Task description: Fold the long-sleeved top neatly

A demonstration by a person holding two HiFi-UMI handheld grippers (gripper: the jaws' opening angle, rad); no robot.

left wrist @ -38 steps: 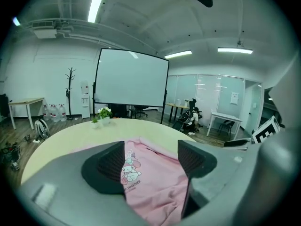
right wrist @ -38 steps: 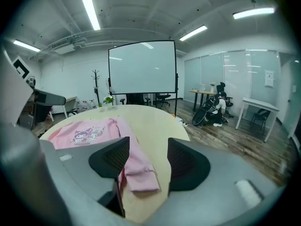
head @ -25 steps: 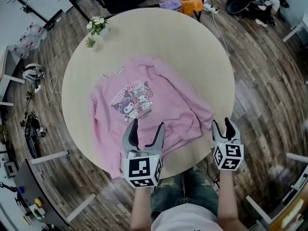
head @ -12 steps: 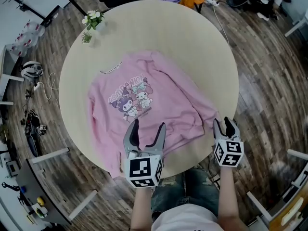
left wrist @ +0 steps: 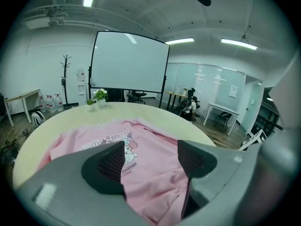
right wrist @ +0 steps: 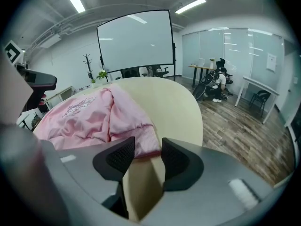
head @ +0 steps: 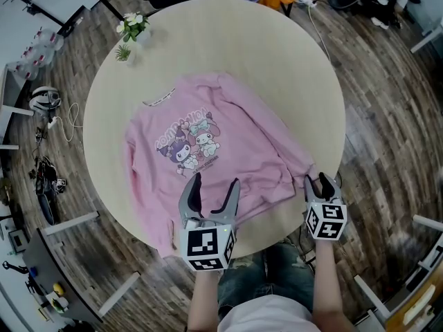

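Right gripper view: right gripper (right wrist: 143, 157) low in the frame, jaws narrowly apart, pinching nothing. Ribbed cuff (right wrist: 141, 144) right at the tips, flat on the table (right wrist: 174, 102), sleeve (right wrist: 120, 112) bunching away toward the middle left.

Left gripper view: left gripper (left wrist: 150, 161) spread wide and empty, held above the pink top (left wrist: 150, 154) near its hem.

Head view: right gripper (head: 322, 184) at lower right, by the table edge where the sleeve ends. Left gripper (head: 211, 189) at lower centre over the hem. Top (head: 208, 144) spread print-up in the middle of the frame, collar toward the upper left, on the round table (head: 277, 54).

Judged to be the opening step, no fold made so far: lining up on the cuff for a sleeve fold. Next move calls for easing the right tips onto the cuff, closing on it, then lifting and carrying the sleeve across the body. Left gripper probably best kept near the hem to hold the cloth flat.
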